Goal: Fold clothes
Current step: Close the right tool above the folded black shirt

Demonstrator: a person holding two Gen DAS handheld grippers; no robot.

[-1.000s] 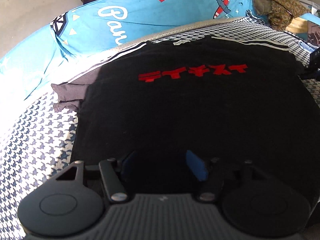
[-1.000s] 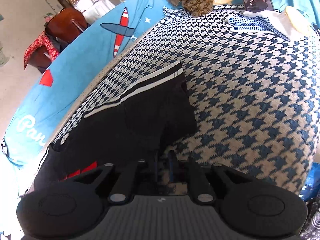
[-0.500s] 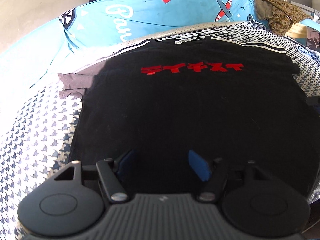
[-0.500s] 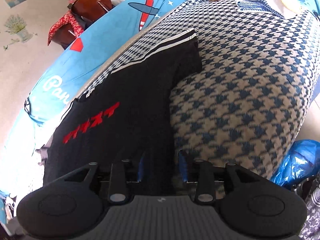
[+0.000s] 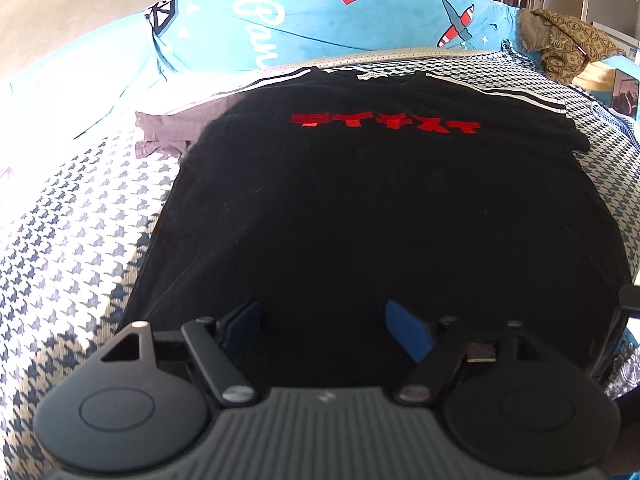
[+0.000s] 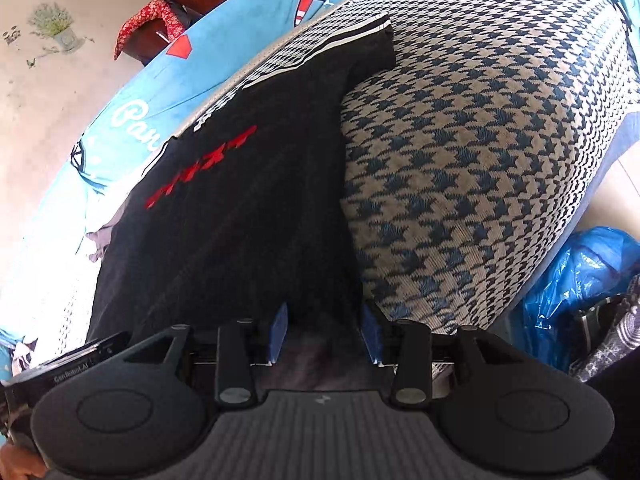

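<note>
Blue sheet at far edge: white script "Pan", cut off. Black shirt: red characters, unreadable.

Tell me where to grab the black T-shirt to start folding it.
Take the black T-shirt at its near hem, one gripper toward each bottom corner, coming in low from the near edge. It lies flat, collar far; the left gripper and right gripper are open over that hem.

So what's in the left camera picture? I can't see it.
A black T-shirt with red letters lies flat on a checked cover. The open left gripper hovers over its near hem.
</note>
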